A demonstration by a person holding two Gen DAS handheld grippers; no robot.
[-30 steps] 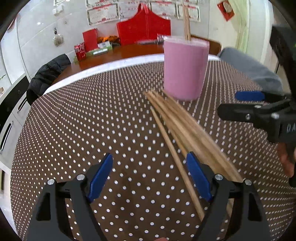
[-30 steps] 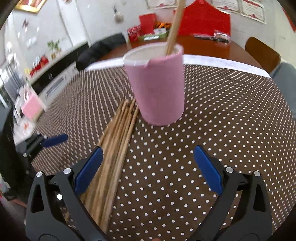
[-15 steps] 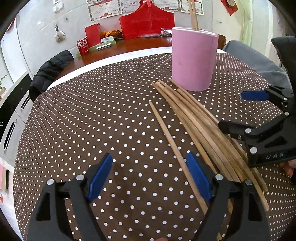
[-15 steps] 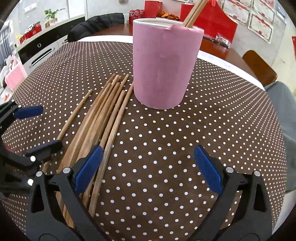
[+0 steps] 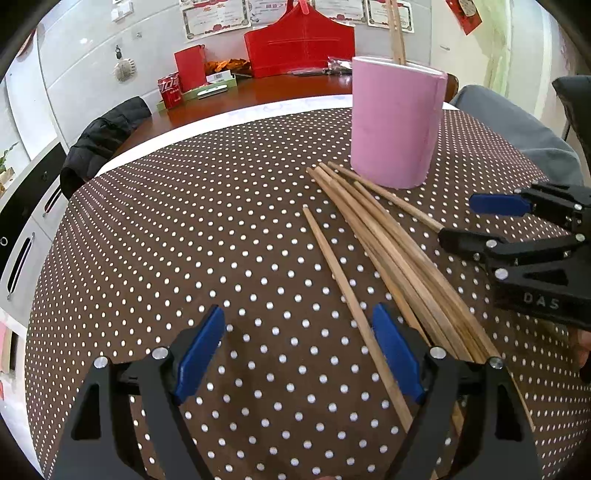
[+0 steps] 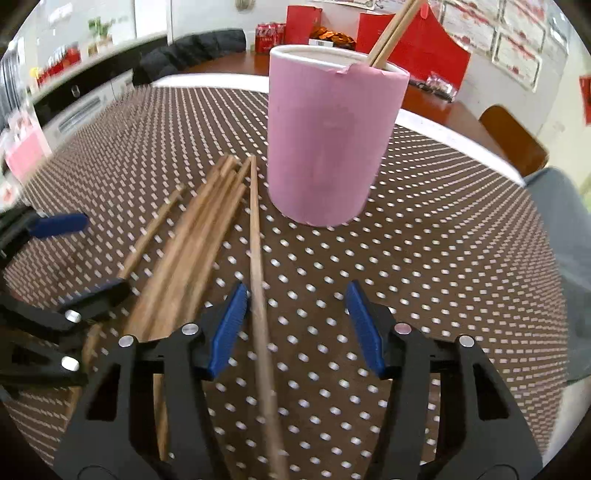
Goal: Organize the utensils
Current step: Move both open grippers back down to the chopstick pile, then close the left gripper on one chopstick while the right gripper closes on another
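The right tool [image 6: 295,325] is hanging low over the dotted tabletop [image 6: 424,240] with its jaws spread and nothing between its pads yet. One chopstick [image 6: 255,240] is lying just inside its left pad, running forward toward the foot of the pink cup [image 6: 332,147]. The remaining chopsticks [image 6: 192,236] are lying bunched together just to the left of that pad.

The left tool [image 5: 299,354] is also sitting open and empty. A stray chopstick [image 5: 343,284] is passing just inside its right pad, with the bundle beyond it.

The risks are looking fairly plain. The lone stick is sitting off-centre in the right tool, so a closing squeeze is likely to push it sideways or roll it rather than pinch it. With the bundle so close, the left pad is likely to catch a second stick or scatter the pile. The two tools are working near each other and could knock together. The cup, already holding two chopsticks [image 6: 391,33], is standing straight ahead of the right tool, and a long stick swung up carelessly is liable to tip it.
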